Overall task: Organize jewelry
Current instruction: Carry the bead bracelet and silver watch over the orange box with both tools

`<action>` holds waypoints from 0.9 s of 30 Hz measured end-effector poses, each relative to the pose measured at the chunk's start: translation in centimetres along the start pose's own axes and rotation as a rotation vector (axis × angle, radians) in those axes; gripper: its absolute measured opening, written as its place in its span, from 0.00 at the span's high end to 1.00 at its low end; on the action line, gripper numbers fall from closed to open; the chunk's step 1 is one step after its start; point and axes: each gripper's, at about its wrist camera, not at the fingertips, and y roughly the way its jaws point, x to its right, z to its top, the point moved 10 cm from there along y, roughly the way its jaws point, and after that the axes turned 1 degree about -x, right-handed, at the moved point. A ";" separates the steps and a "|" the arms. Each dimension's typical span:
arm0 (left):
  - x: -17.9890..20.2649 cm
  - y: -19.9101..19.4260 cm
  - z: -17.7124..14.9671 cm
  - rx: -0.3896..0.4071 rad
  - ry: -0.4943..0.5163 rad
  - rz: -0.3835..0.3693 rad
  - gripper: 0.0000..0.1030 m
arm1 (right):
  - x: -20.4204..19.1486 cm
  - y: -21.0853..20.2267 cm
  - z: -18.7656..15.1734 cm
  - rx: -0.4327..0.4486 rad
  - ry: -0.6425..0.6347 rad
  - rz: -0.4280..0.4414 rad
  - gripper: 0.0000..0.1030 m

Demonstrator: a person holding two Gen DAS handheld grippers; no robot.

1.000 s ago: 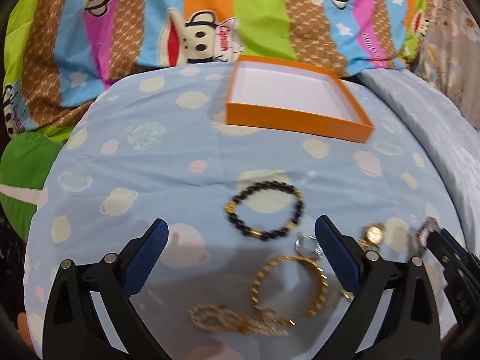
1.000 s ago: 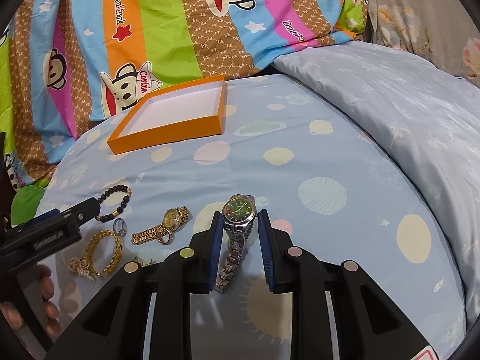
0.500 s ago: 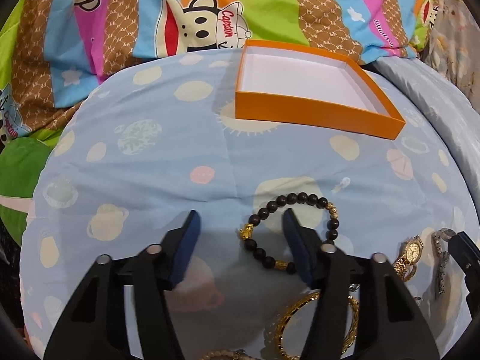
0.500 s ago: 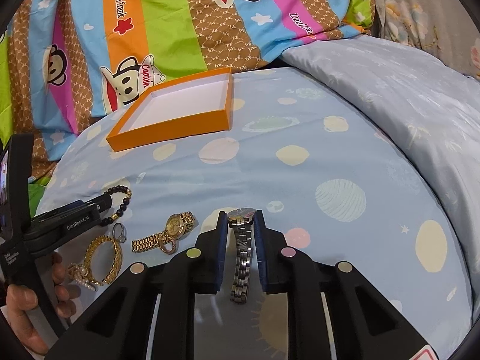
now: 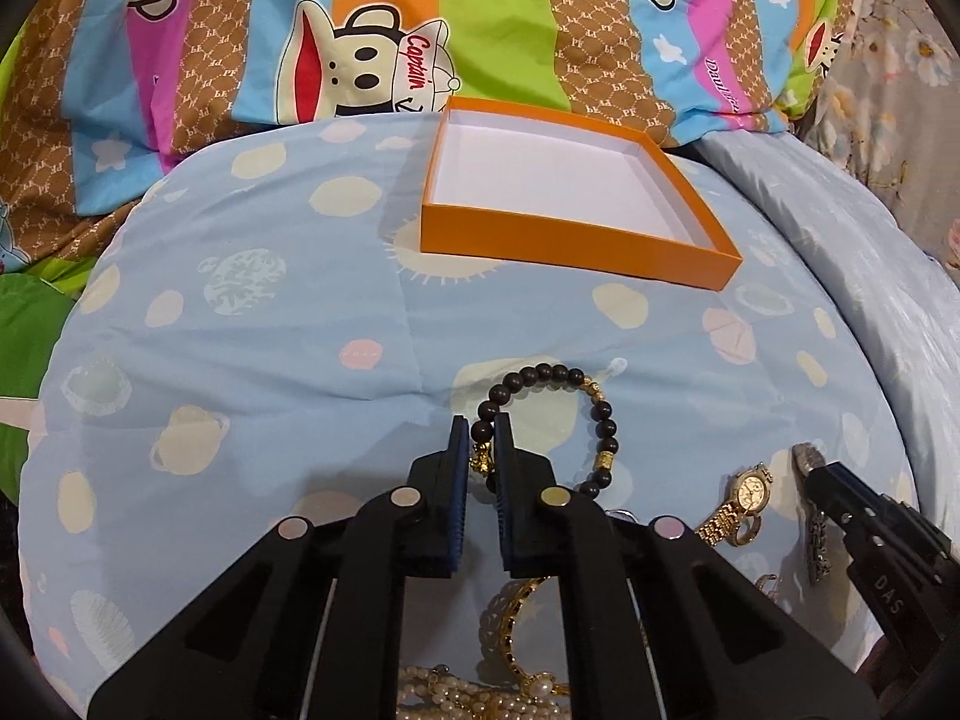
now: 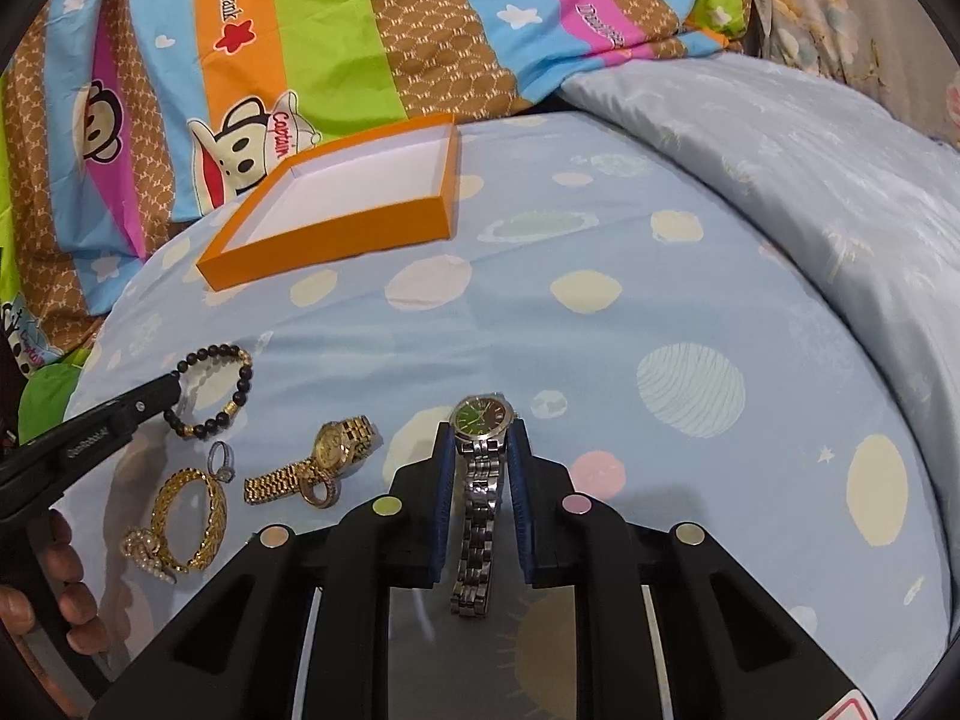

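An empty orange tray (image 5: pixel 576 243) with a white floor lies at the back of the blue bedspread; it also shows in the right wrist view (image 6: pixel 336 246). My left gripper (image 5: pixel 481 427) is shut on the near side of a black bead bracelet (image 5: pixel 591 402), which rests on the bed. My right gripper (image 6: pixel 483 433) is shut on a silver watch (image 6: pixel 480 420) with a green dial, just below its face. A gold watch (image 6: pixel 327 459), a silver ring (image 6: pixel 221 459), a gold bangle (image 6: pixel 192 519) and a pearl piece (image 6: pixel 144 552) lie between the grippers.
A striped monkey-print quilt (image 5: pixel 420 30) is piled behind the tray. A pale blue duvet (image 6: pixel 810 180) rises at the right. The person's hand (image 6: pixel 42 588) holds the left gripper at the left edge of the right wrist view.
My left gripper moved forward and closed from wide open onto the bead bracelet. My right gripper stayed closed around the silver watch, whose face now shows clearly.
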 end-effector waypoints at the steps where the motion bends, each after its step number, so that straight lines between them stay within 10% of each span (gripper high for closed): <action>1: -0.1 0.1 -0.1 -0.002 -0.002 0.001 0.93 | 0.0 0.1 -0.1 -0.004 0.002 0.002 0.83; 11: -0.6 1.3 -0.7 -0.033 -0.028 0.002 0.93 | -0.2 0.9 0.6 0.015 -0.027 -0.019 0.81; 15: -0.6 1.4 -0.6 -0.030 -0.031 0.002 0.92 | -0.6 1.3 1.1 0.027 -0.045 -0.022 0.65; 27: 0.4 0.3 0.2 0.016 -0.009 -0.033 0.94 | -0.3 -0.4 2.2 0.095 -0.007 -0.008 0.77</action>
